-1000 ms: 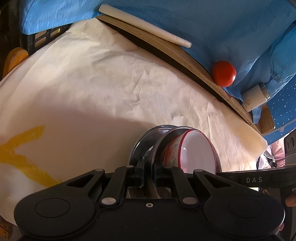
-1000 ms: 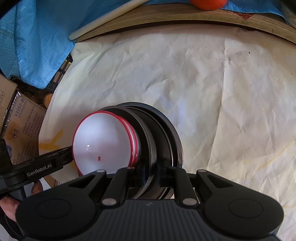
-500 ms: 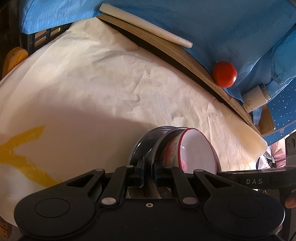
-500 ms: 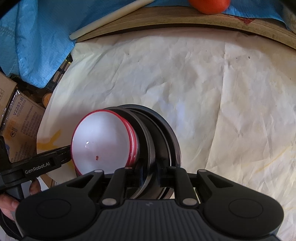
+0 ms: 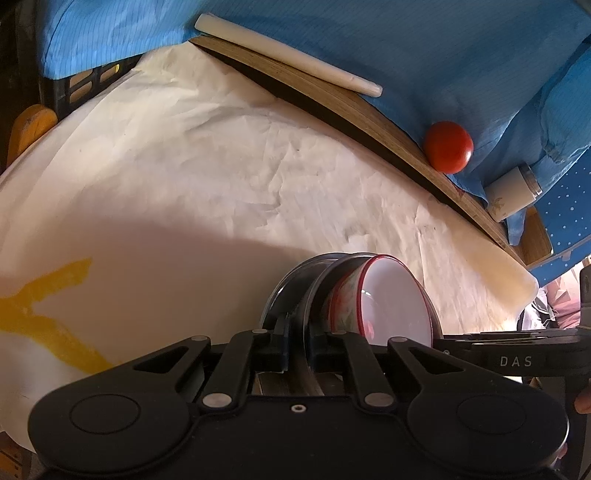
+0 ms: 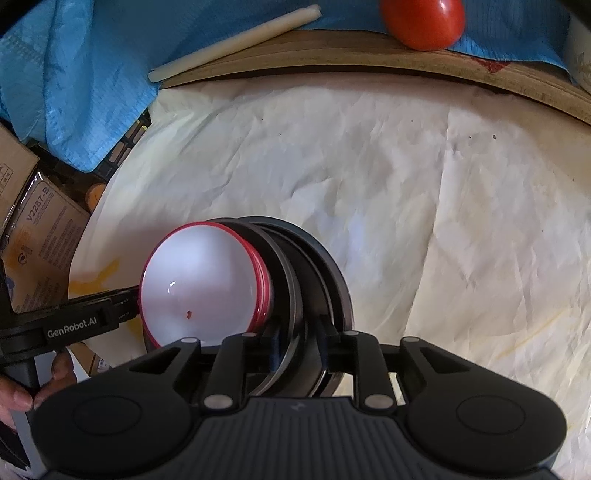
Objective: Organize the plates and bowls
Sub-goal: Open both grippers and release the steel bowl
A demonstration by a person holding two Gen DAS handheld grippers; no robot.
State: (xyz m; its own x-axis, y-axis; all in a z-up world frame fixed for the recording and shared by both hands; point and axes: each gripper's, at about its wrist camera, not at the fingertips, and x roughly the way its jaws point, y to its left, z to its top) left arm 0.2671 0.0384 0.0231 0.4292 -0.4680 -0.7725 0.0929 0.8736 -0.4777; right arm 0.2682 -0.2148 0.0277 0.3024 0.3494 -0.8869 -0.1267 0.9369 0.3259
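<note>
A stack of dark metal plates (image 5: pixel 295 291) (image 6: pixel 317 269) with white, red-rimmed bowls (image 5: pixel 391 302) (image 6: pixel 199 284) nested on it is held on edge above the white paper. My left gripper (image 5: pixel 297 350) is shut on the plates' rim from one side. My right gripper (image 6: pixel 295 350) is shut on the rim from the opposite side. Each gripper's body shows in the other's view, my right gripper at the right edge of the left wrist view (image 5: pixel 517 354) and my left gripper at the left edge of the right wrist view (image 6: pixel 74 325).
Crumpled white paper (image 5: pixel 221 177) (image 6: pixel 406 184) covers the round table. At its far edge lie a wooden board (image 5: pixel 332 92) (image 6: pixel 369 51), a white stick (image 5: pixel 288 55) (image 6: pixel 236 40), a red tomato (image 5: pixel 447 146) (image 6: pixel 423 20), a white cup (image 5: pixel 511 192) and blue cloth (image 5: pixel 406 48). Cardboard boxes (image 6: pixel 40 225) stand at left.
Both grippers have moved forward with the stack toward the far edge; the tomato and board appear closer. The grip is unchanged.
</note>
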